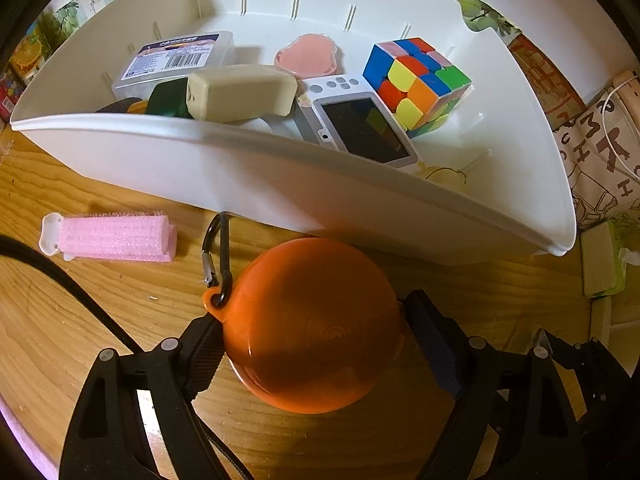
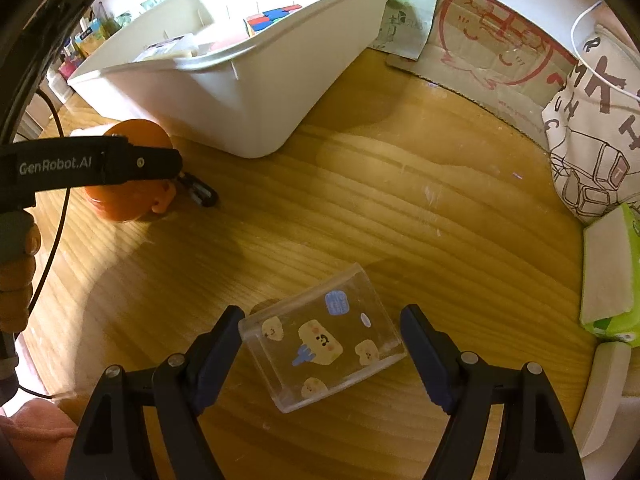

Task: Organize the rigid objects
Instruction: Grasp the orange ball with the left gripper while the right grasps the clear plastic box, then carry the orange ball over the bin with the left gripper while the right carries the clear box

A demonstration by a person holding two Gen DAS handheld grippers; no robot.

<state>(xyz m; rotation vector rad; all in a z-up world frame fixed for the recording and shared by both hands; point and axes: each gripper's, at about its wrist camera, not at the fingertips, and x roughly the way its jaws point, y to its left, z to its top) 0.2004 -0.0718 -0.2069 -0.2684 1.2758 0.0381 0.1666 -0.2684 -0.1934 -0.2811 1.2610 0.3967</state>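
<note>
An orange round case [image 1: 312, 328] with a black carabiner [image 1: 218, 248] lies on the wooden table just in front of the white bin [image 1: 200, 160]. My left gripper [image 1: 312, 312] points down over it, both pads touching its sides. In the right wrist view a clear box with cartoon stickers [image 2: 320, 340] lies flat and askew on the table. My right gripper [image 2: 320, 315] straddles it, open, with slim gaps at both fingers. The left gripper's finger [image 2: 140, 164] shows over the orange case [image 2: 128, 200] at the left.
The bin holds a colour cube [image 1: 416, 80], a small screen device [image 1: 360, 120], a beige block [image 1: 240, 92], a pink lid [image 1: 308, 58] and a labelled clear box [image 1: 176, 60]. A pink roller [image 1: 112, 236] lies left of the case. A tote bag [image 2: 592, 128], a tissue pack [image 2: 608, 276] and cardboard [image 2: 500, 56] line the right side.
</note>
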